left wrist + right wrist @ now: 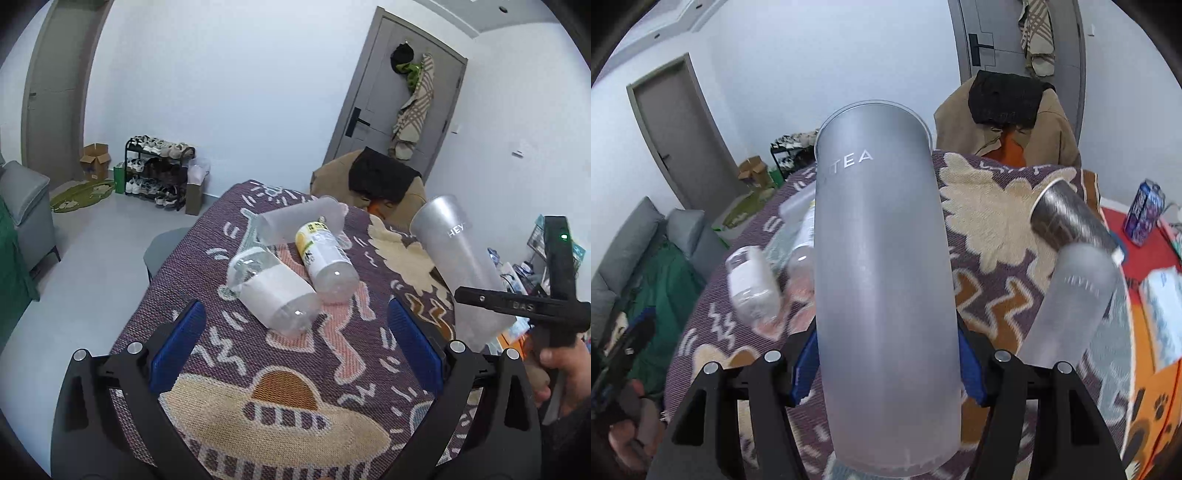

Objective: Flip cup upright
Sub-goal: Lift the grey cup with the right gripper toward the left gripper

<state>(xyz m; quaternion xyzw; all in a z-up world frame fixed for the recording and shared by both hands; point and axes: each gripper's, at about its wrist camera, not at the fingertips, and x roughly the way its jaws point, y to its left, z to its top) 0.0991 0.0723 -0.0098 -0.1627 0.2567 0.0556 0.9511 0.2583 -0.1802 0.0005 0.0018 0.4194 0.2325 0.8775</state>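
Observation:
A tall frosted plastic cup [882,280] with white lettering fills the right wrist view, clamped between my right gripper's [886,365] blue pads [803,369]. In the left wrist view the same cup [458,258] hangs tilted above the table's right side, held by the right gripper [517,308]. My left gripper [295,343] is open and empty, low over the patterned tablecloth [280,369], just short of two lying bottles.
Two clear bottles [273,291] [325,258] and a frosted cup [299,218] lie on the cloth. Another frosted cup [1071,310] and a dark metal cup [1067,221] lie at the right. A chair with clothes [376,181] stands behind the table.

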